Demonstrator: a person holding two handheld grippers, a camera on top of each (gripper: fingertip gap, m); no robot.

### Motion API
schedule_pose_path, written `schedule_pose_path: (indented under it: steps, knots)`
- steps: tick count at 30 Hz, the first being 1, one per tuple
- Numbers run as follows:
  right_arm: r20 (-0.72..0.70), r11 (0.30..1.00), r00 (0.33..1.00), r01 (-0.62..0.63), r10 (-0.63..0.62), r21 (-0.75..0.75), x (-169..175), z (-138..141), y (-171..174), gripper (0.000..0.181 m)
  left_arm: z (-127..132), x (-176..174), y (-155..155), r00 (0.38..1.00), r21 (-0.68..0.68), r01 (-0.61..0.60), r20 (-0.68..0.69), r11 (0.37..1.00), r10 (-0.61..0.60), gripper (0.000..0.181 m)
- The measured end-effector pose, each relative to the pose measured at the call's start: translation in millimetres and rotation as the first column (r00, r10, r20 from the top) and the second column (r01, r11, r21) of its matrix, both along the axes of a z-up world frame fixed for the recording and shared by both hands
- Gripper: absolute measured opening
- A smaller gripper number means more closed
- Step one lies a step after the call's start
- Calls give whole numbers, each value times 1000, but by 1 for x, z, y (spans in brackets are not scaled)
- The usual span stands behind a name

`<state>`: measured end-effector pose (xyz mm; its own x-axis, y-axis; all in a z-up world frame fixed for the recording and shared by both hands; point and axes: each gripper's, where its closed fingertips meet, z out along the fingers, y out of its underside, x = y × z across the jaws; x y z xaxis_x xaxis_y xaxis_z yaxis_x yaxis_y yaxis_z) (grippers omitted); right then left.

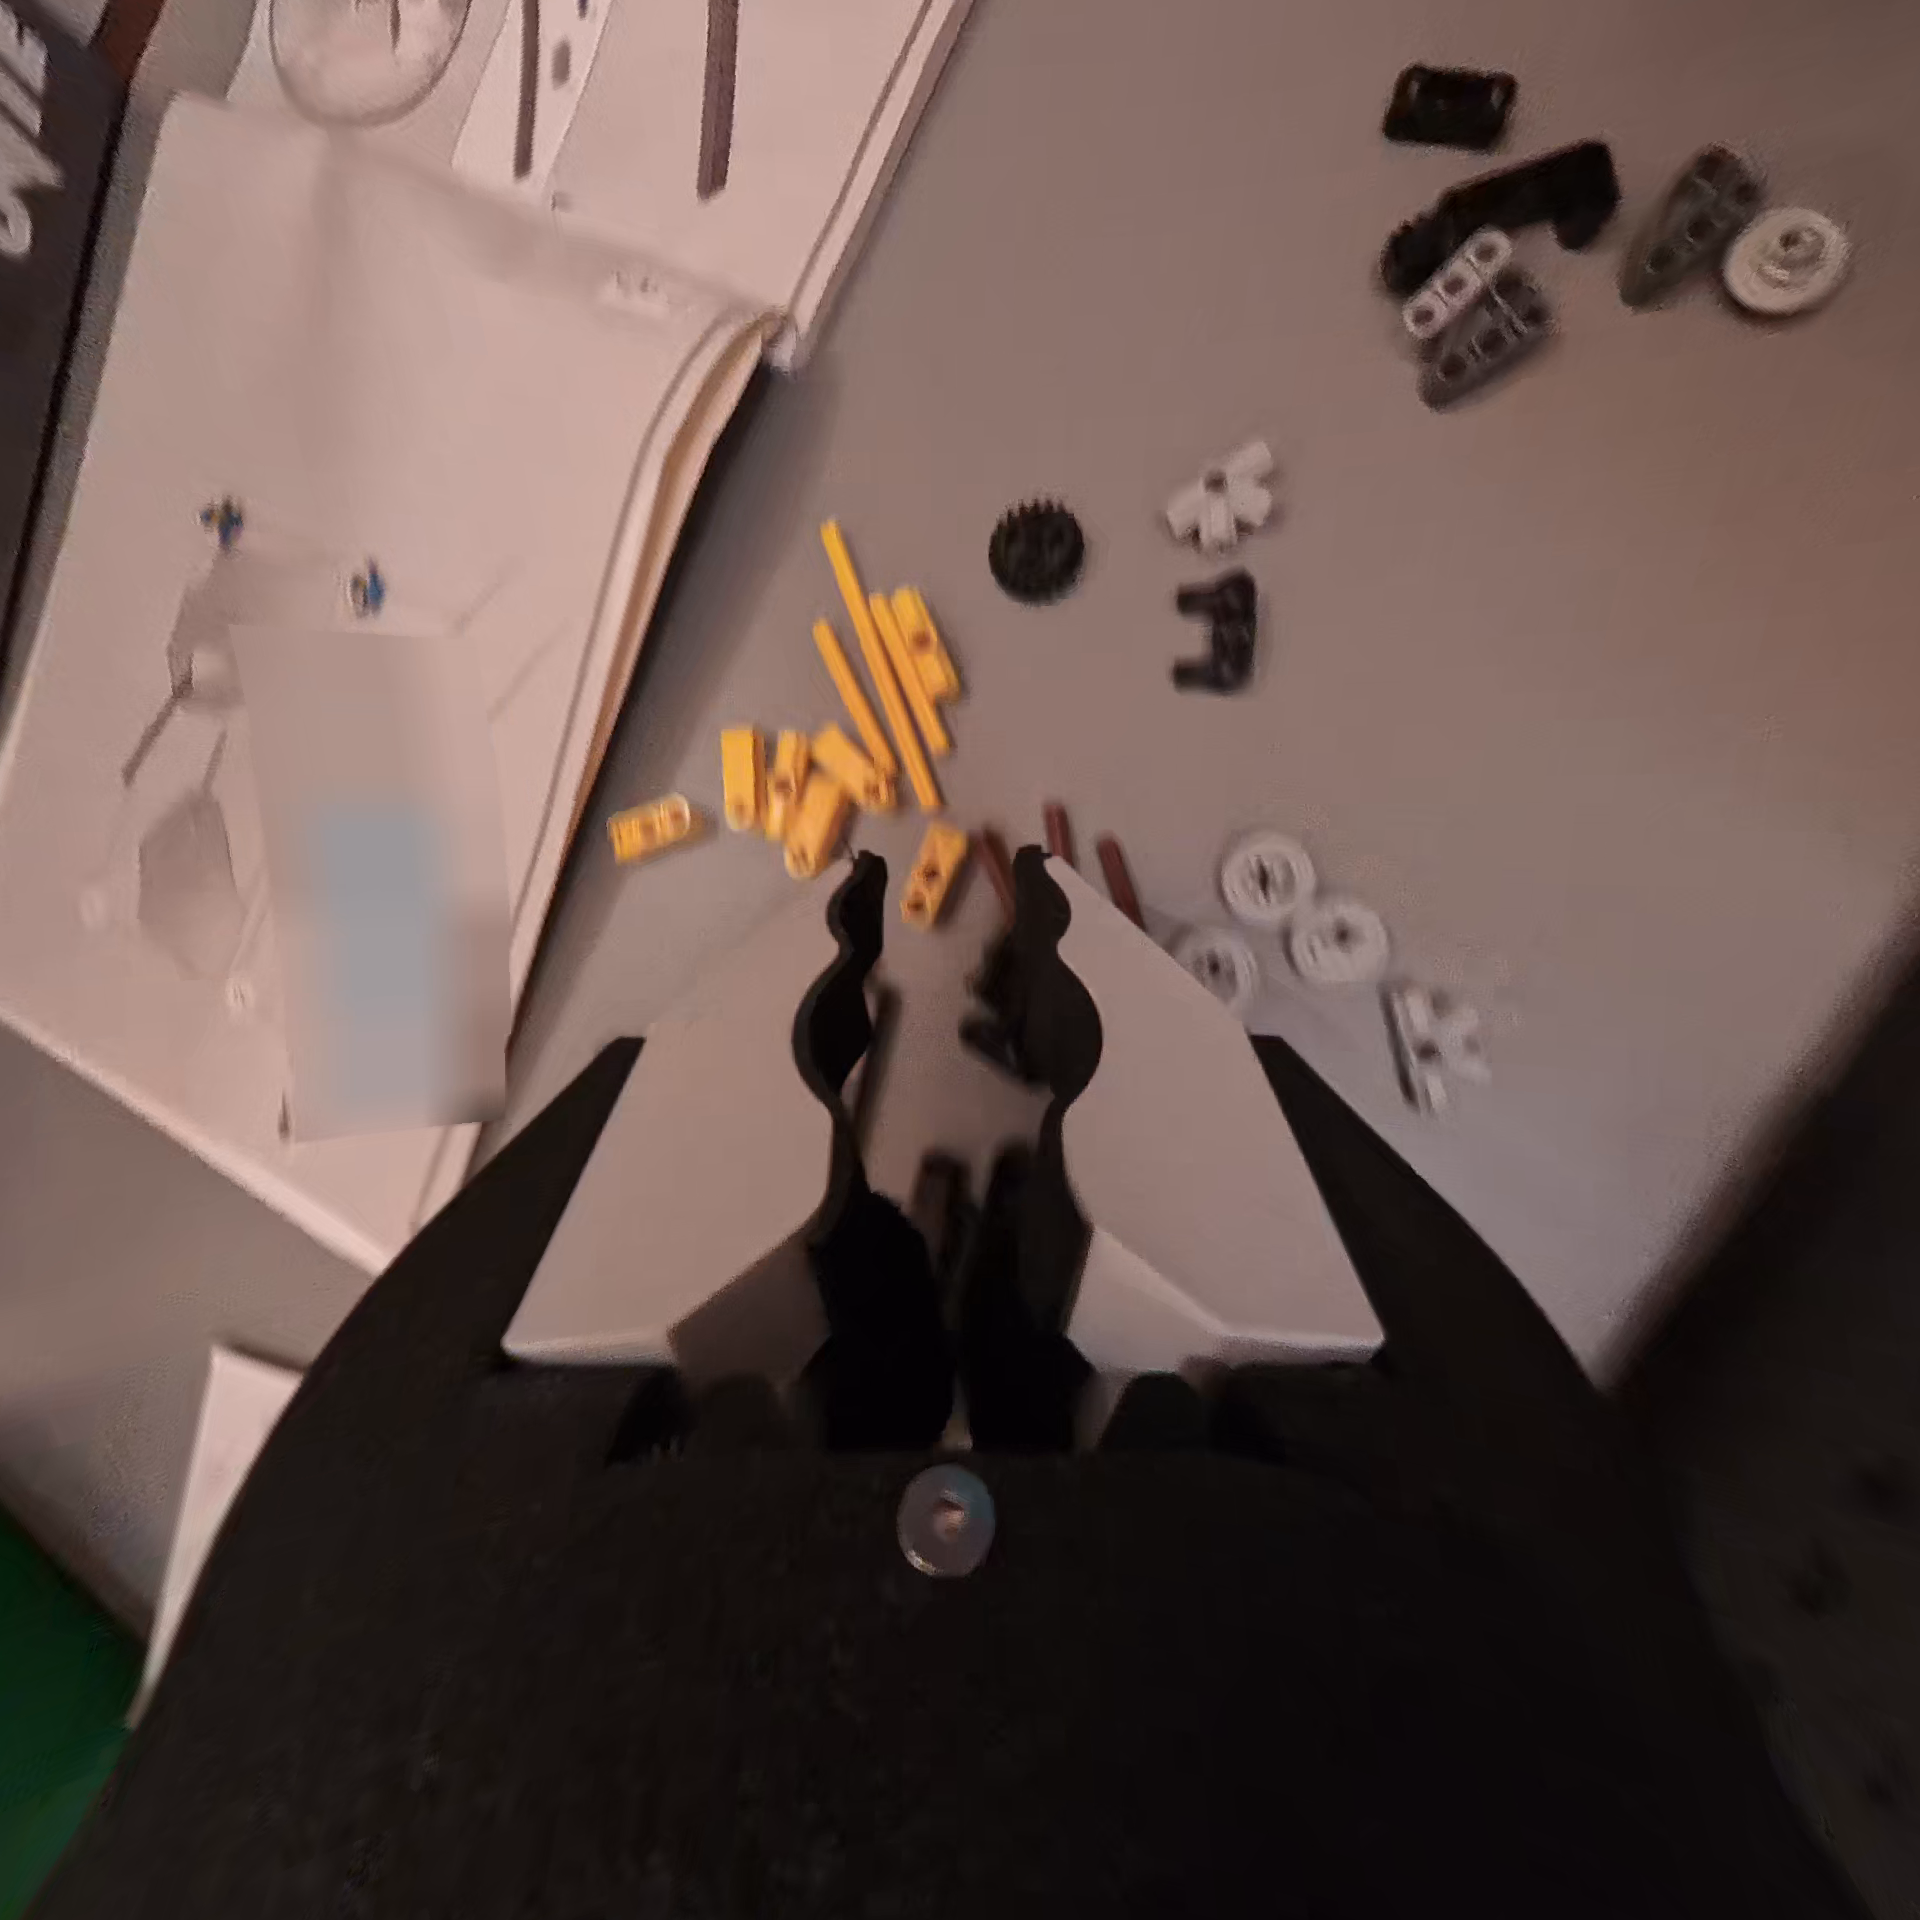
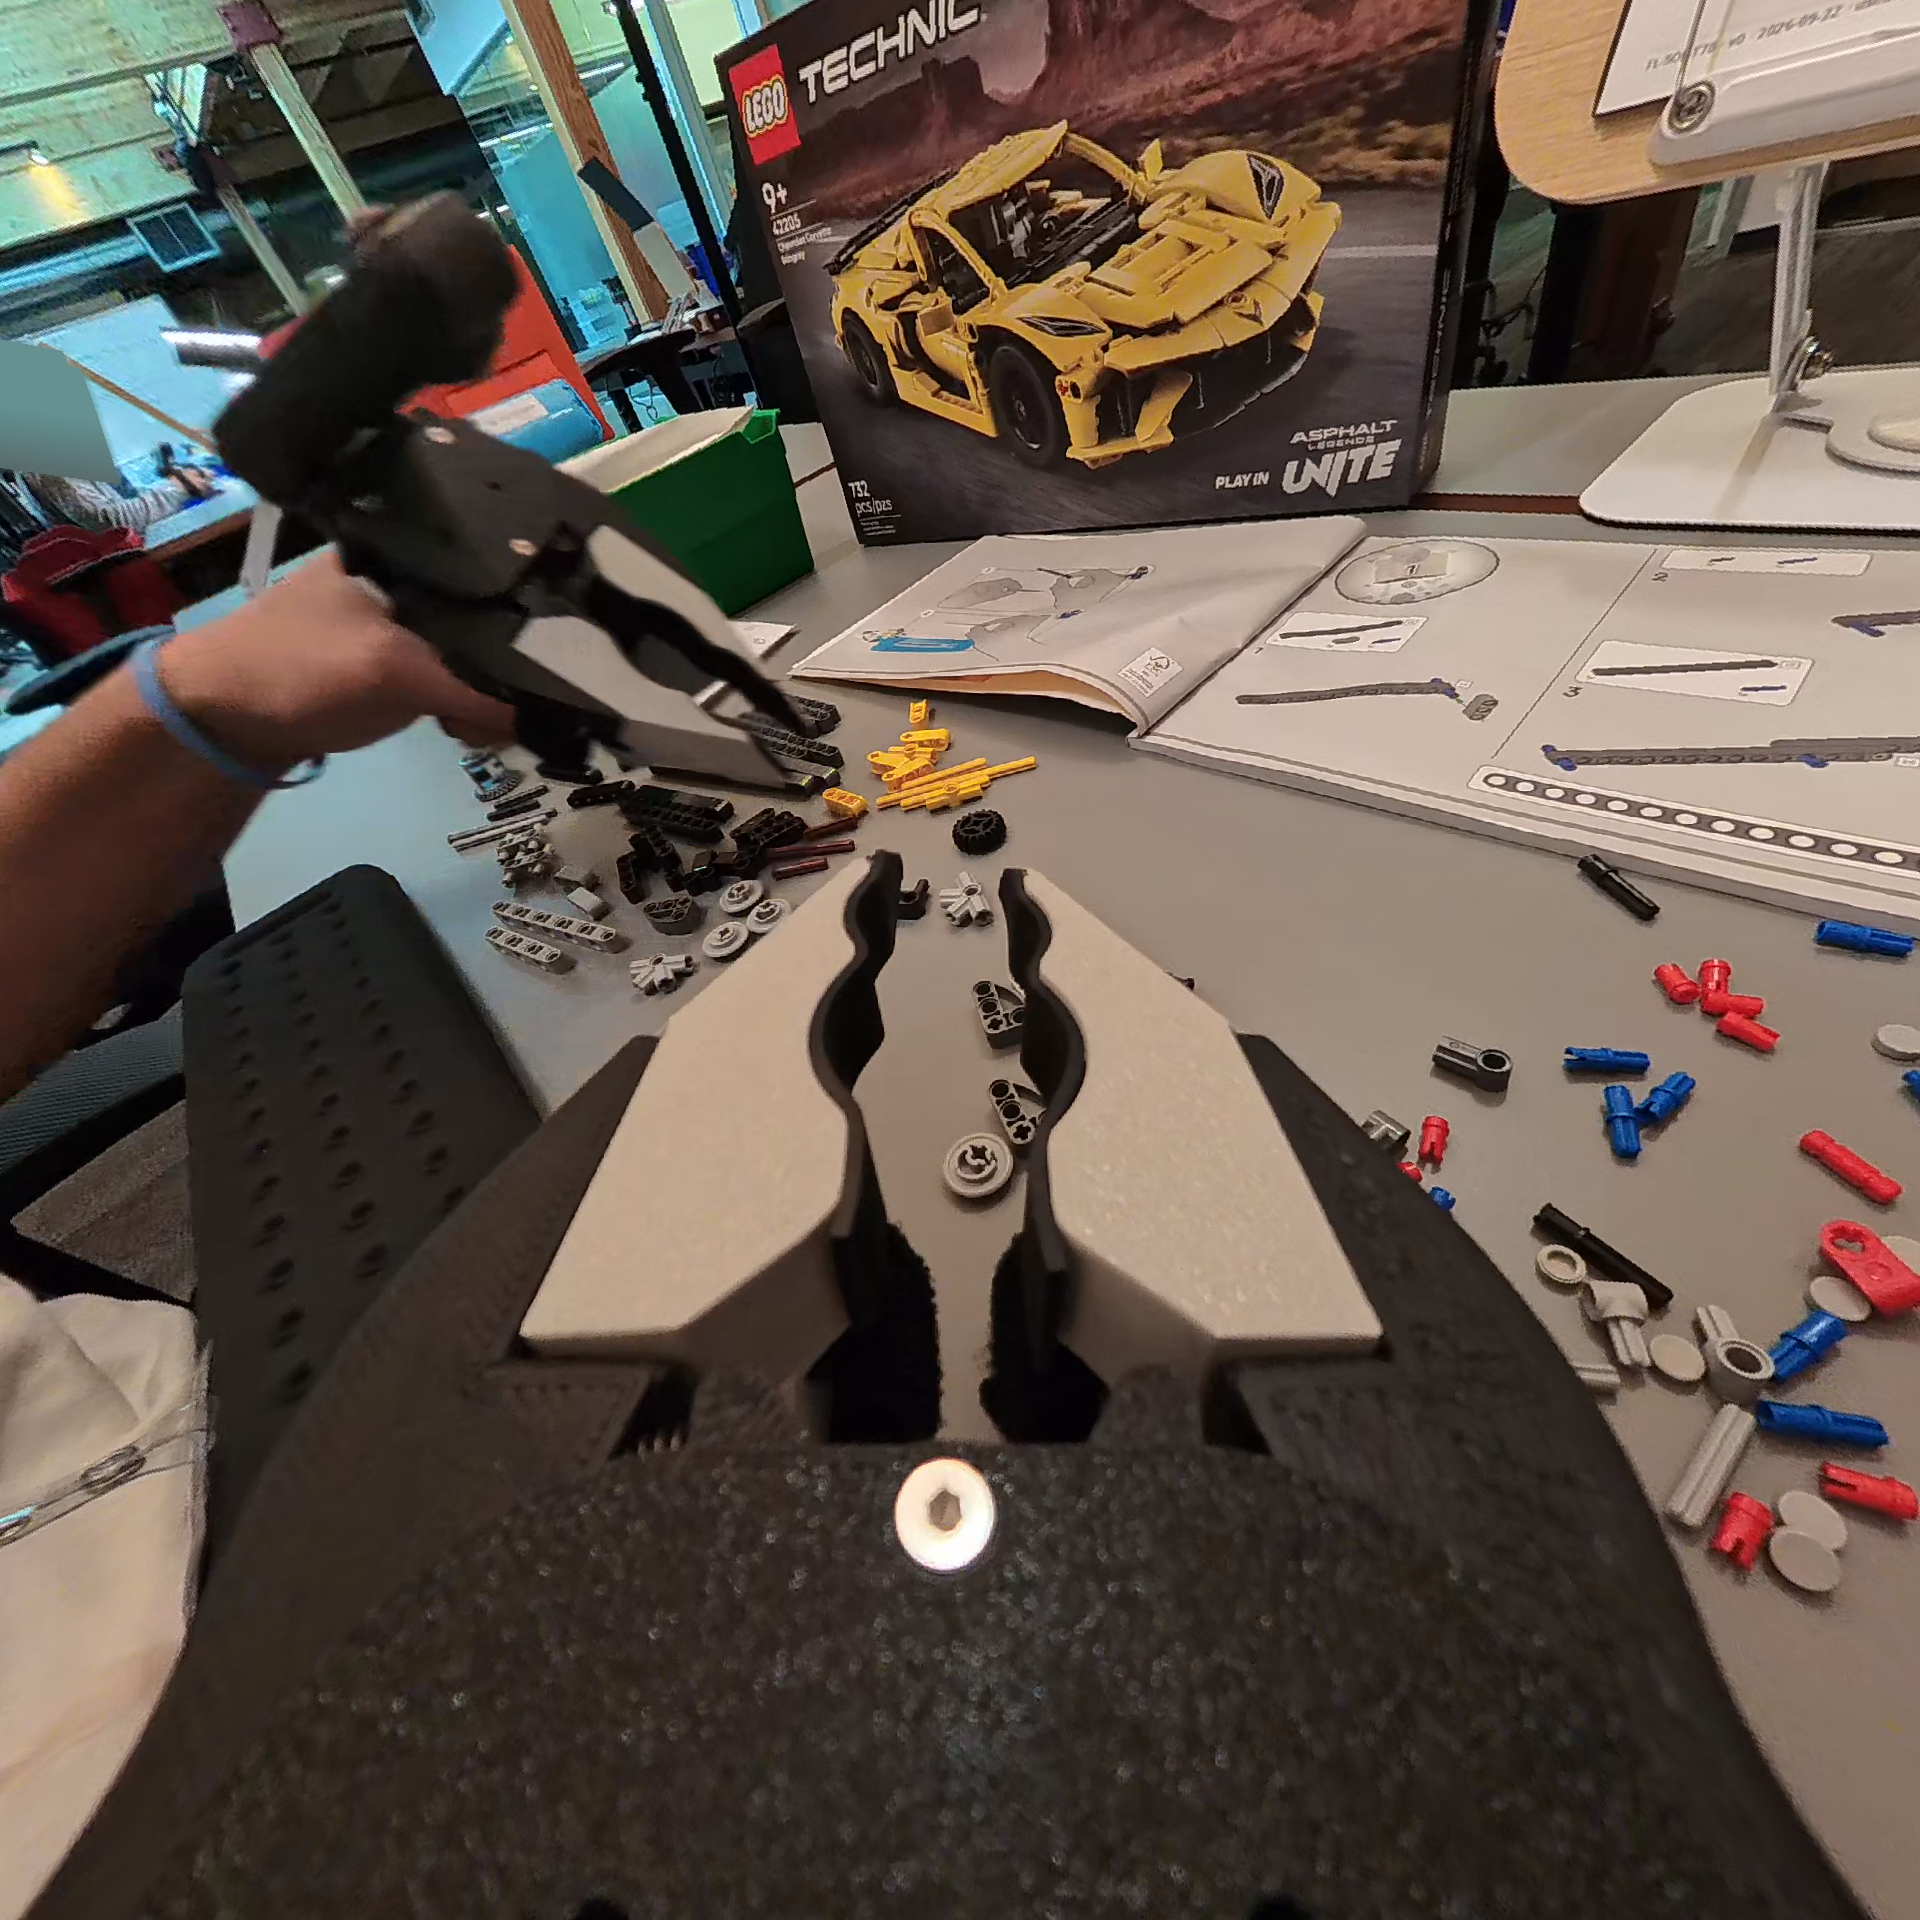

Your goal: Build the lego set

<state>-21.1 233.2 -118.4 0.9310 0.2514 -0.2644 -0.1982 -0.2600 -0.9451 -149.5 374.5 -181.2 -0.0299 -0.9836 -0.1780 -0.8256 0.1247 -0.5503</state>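
This looks like a big shared workroom or lab. A grey desk fills the near part of the room. Far off on the left are tall windows, wooden posts and more desks. A monitor stand sits far right. A black mesh office chair is near the left.

Grey table — loose lego pieces, open manual, box.

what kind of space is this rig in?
Looks like a shared workshop or lab, not a home. A grey worktable holds sorted Lego parts, the set's box and an open instruction booklet; behind them stand more tables and exposed beams.
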Motion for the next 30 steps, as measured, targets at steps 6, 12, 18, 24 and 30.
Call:
schedule_pose_path:
  steps: [6,12,18,24,30]
  knots:
    - [-14,1000,1000,-2,2,17,1,3,-1,20,-26,74,-8,987,-93,127,-86,987,-136,35]
    - [-28,1000,1000,-9,10,25,1,5,-2,20,-33,81,-21,972,-117,199,-106,973,-211,18]
    - [-38,1000,999,-12,13,28,1,5,-2,20,0,55,-3,988,-60,135,-74,989,-139,18]
    - [-26,1000,1000,-12,12,20,0,4,-2,20,34,-68,58,987,28,-117,-112,993,119,18]
    - [-9,1000,1000,-10,10,1,-1,0,0,20,11,-183,84,902,-20,-419,-126,908,413,18]
